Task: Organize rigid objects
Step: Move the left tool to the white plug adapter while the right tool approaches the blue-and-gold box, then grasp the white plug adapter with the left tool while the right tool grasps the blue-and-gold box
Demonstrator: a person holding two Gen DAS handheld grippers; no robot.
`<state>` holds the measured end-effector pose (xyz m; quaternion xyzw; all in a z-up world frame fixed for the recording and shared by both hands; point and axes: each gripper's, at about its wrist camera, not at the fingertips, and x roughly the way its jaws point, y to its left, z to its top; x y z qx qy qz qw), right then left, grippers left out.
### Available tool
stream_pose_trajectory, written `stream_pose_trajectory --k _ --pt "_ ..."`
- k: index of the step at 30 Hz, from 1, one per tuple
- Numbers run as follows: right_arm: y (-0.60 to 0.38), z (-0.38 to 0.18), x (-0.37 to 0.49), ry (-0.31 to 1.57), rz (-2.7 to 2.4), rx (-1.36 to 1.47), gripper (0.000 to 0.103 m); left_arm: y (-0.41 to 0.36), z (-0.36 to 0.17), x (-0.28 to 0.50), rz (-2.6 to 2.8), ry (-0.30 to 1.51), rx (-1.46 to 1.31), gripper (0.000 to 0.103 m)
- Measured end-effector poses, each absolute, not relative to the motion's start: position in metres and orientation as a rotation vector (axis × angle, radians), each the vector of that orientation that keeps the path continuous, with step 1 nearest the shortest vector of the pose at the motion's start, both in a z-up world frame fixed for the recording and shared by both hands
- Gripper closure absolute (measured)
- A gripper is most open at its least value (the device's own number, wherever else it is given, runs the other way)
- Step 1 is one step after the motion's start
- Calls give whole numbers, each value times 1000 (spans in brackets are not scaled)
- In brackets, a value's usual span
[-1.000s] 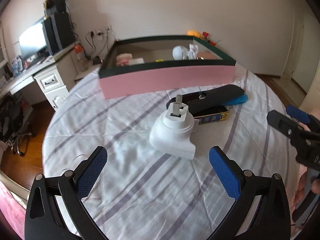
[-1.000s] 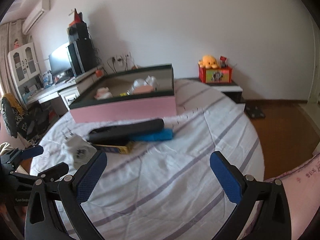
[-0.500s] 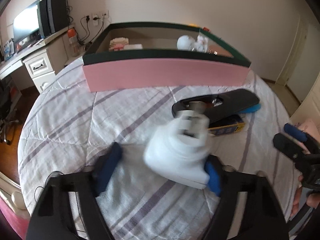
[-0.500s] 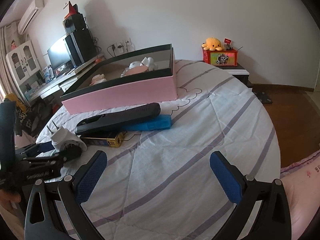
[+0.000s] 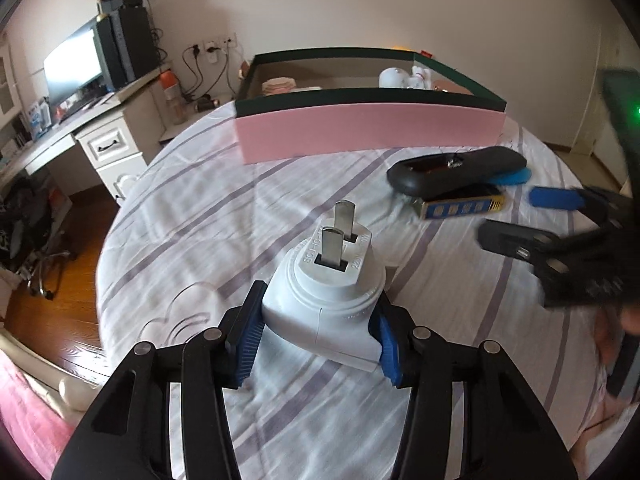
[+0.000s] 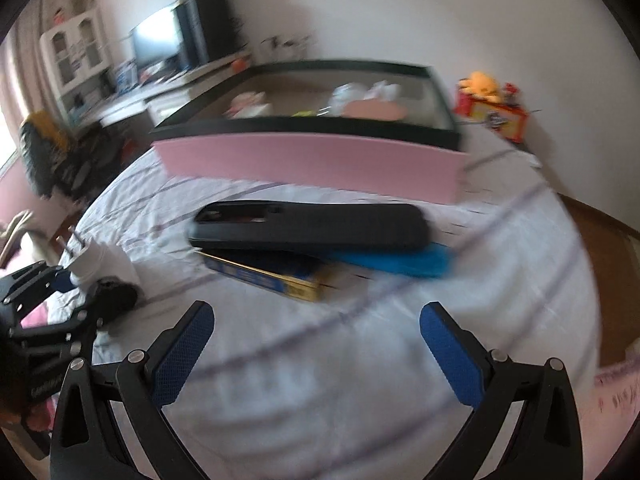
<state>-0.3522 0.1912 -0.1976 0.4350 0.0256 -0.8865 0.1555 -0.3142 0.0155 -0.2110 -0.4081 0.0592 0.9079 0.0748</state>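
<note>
The left tongs (image 5: 318,336) are closed on the white plug adapter (image 5: 324,300), blue pads pressed against its two flanks near the base, prongs pointing up and away. The adapter sits low over the striped bedspread (image 5: 224,216), on the near side of the pink box (image 5: 368,132); contact with the cloth cannot be confirmed.

The right tongs (image 6: 316,360) are spread wide and hold nothing. They hover over the bedspread on the near side of the black remote (image 6: 308,226). The remote lies across a blue-and-gold carton (image 6: 272,276) and a blue flat item (image 6: 396,262), and this stack lies just in front of the pink box.

Hazards, as judged from this position:

1. Slip. The adapter body is rounded and smooth, and the pads bear on a small area low on the body. A fast lift or a tilt may rotate it out of the grip.
2. Wall strike. The pink box has a raised front wall with a dark rim. A low carry would drive the adapter or prongs into the wall and push the box away.
3. Stack collapse. The remote rests on uneven supports. Closing the right tongs on one end may lever it off, scattering the carton and blue item.
4. Collision. Both tongs work close together in front of the pink box, so crossing paths could knock the adapter loose.
</note>
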Motion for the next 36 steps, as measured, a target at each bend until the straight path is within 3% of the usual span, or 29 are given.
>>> stream_pose_trajectory --k 7,8,15,18,22,24,27,28,30,36 --pt "171 -205 -370 206 -2512 1263 0 7 -214 -303 2714 168 -1215 53" --pt "171 -204 -369 202 -2505 1253 4 6 -214 -303 2711 162 -1215 52" --pt "165 -197 -346 233 -2455 1229 64 5 -215 -304 2709 140 -1216 44" --pt "160 -194 -335 242 -2399 1244 75 3 -215 -305 2703 137 -1219 42" --pt "152 -191 -332 281 -2401 1197 74 4 -216 -306 2712 148 -1227 33" --pt "150 -194 -340 297 -2423 1198 56 4 -216 -306 2713 152 -1225 33" --pt "147 -198 -349 278 -2415 1195 56 3 -216 -307 2707 140 -1227 33" --pt "146 -197 -350 272 -2417 1189 56 3 -216 -308 2705 138 -1228 33" --pt "145 -197 -349 242 -2383 1182 80 3 -215 -310 2703 142 -1227 33" --pt "167 -197 -325 184 -2429 1201 82 1 -216 -314 2698 117 -1230 26"
